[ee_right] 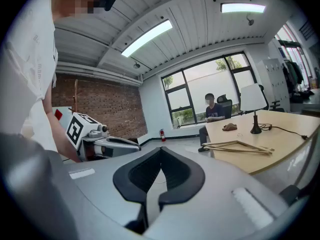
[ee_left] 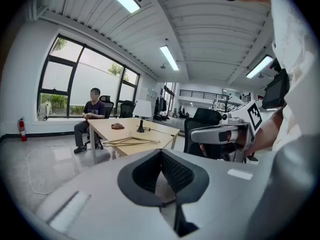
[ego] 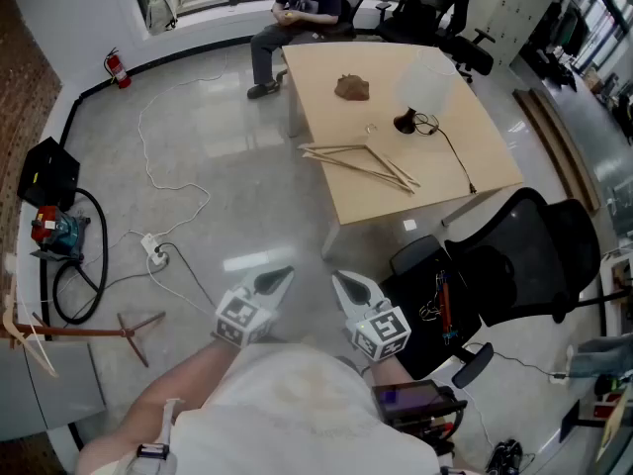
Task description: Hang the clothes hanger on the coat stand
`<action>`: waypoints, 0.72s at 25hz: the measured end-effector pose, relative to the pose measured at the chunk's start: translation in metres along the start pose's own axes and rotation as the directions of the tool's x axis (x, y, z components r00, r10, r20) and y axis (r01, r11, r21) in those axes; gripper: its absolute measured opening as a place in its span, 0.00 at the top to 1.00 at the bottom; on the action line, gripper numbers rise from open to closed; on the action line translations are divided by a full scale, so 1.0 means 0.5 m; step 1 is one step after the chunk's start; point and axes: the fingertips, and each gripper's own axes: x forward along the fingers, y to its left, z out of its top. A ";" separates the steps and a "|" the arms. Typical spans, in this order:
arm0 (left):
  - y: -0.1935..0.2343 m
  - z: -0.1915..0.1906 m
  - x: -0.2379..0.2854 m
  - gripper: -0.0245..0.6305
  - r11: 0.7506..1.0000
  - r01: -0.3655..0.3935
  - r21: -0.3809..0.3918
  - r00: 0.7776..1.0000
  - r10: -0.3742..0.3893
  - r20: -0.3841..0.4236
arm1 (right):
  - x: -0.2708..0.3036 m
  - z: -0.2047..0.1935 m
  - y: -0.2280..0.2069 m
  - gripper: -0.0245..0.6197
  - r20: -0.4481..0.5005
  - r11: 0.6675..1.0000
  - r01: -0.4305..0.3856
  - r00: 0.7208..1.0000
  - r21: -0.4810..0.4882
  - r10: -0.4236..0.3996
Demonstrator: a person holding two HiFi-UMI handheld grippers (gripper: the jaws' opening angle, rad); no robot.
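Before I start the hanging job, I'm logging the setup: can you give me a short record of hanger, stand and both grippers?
clothes hanger: lying flat on the table, near the lamp
coat stand: on the floor at far left, away from the table
left gripper: shut, empty
right gripper: shut, empty
task: not yet begun

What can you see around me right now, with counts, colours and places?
table: 1, light wood, ahead
clothes hanger: at least 1, pale wood, flat on table
lamp: 1, white shade, on table
lump: 1, brown, table's far side
seated person: 1, dark top, behind table
office chair: 1, black, near right
fire extinguisher: 1, red, far left wall
power strip: 1, white, floor left
coat stand: 1, wooden, lower left
left gripper: grey, shut, empty
right gripper: grey, shut, empty
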 end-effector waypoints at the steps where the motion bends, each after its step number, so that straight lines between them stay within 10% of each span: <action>1: -0.011 -0.003 -0.001 0.96 1.000 -0.004 0.000 1.000 0.004 -0.003 | -0.013 -0.002 0.000 0.94 0.003 1.000 -0.005 1.000 0.006 0.005; 18: 0.021 -0.005 -0.089 0.96 0.998 0.041 0.046 0.999 -0.040 -0.017 | 0.000 0.030 0.084 0.94 0.084 0.999 0.052 0.995 0.002 -0.052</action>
